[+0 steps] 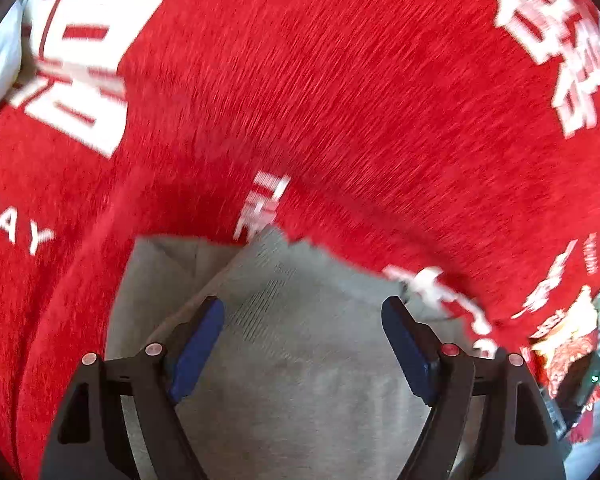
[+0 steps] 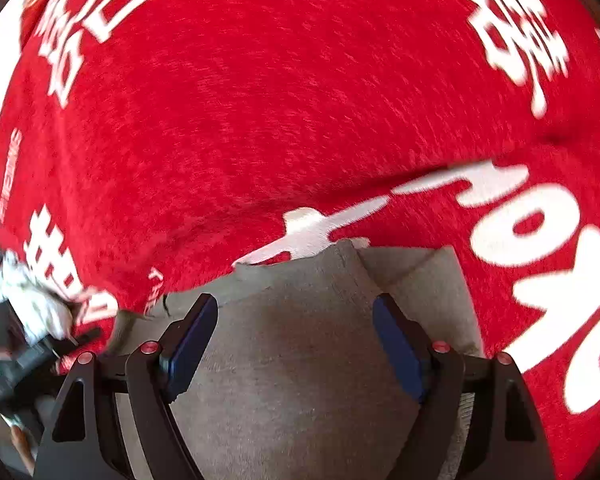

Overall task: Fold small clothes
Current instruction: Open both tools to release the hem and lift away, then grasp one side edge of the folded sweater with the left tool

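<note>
Both our jaws — left gripper (image 1: 303, 322), right gripper (image 2: 295, 318) — stand wide open, holding nothing; the grey cloth (image 1: 300, 360) under them may spring unfolded.

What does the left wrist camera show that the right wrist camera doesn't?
Only the left wrist view shows white letters reading DAY on the red cloth. Only the right wrist view shows large rounded white lettering at the right. Both show a grey garment on that red printed cloth, under an open gripper: left gripper, right gripper.
</note>
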A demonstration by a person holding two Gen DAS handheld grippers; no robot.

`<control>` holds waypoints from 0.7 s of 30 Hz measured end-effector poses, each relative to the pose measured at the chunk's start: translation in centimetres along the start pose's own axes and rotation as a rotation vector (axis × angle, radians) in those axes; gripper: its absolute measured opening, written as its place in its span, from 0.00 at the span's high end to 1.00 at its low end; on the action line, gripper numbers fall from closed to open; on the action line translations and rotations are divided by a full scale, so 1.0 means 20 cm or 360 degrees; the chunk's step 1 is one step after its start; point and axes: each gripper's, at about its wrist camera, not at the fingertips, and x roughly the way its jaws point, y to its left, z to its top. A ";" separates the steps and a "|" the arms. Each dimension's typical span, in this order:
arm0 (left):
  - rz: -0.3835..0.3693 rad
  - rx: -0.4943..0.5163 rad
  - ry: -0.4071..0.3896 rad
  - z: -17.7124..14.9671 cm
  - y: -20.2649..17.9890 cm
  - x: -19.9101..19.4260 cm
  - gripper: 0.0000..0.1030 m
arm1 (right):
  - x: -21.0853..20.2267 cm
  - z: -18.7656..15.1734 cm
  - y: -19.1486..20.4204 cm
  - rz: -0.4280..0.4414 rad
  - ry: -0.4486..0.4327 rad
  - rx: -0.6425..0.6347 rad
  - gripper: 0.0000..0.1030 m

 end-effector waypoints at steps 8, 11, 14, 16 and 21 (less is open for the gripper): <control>0.0286 0.0382 0.0296 -0.14 -0.18 0.32 0.20 | 0.26 -0.08 0.25 -0.0151 0.0320 -0.0473 0.20; 0.0333 0.0450 0.0251 -0.13 -0.17 0.33 0.20 | 0.29 -0.08 0.15 -0.0362 0.0325 -0.0467 0.20; 0.0367 0.0464 0.0225 -0.13 -0.17 0.29 0.20 | 0.24 -0.06 0.02 -0.0410 0.0290 -0.0304 0.20; 0.0362 0.0406 0.0181 -0.14 -0.15 0.21 0.20 | 0.16 -0.07 0.03 -0.0409 0.0253 -0.0286 0.20; 0.0243 0.0498 0.0096 -0.38 -0.18 0.03 0.20 | -0.03 -0.30 0.28 -0.0184 0.0177 -0.0546 0.20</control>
